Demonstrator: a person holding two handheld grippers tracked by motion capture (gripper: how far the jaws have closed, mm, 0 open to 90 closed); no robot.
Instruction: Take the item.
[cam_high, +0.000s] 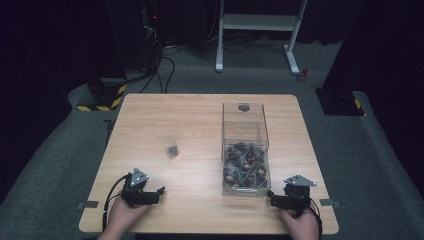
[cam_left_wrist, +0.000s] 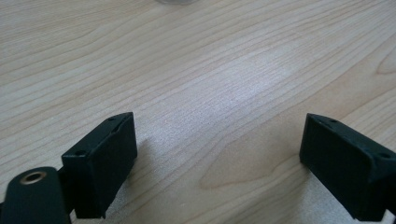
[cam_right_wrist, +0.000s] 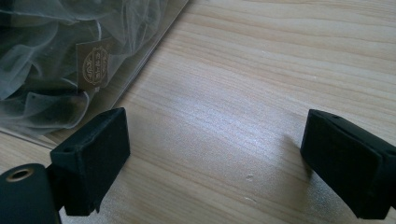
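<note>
A clear plastic box (cam_high: 244, 150) stands right of the table's middle, its near half filled with dark mesh sachets (cam_high: 245, 165). A clear plastic cup (cam_high: 170, 142) holding something small and dark stands left of it. My left gripper (cam_high: 157, 195) rests low near the front left edge, open, with bare wood between its jaws (cam_left_wrist: 219, 123). My right gripper (cam_high: 272, 198) sits at the front right, just beside the box's near corner, open and holding nothing (cam_right_wrist: 217, 119). In the right gripper view the box wall (cam_right_wrist: 140, 51) and a sachet with a gold tag (cam_right_wrist: 95, 63) lie to the upper left.
The wooden table (cam_high: 200, 115) has bare surface at the back and left. The cup's base (cam_left_wrist: 175, 1) just shows at the top of the left gripper view. Beyond the table are a white desk frame (cam_high: 257, 30), cables and dark equipment on grey floor.
</note>
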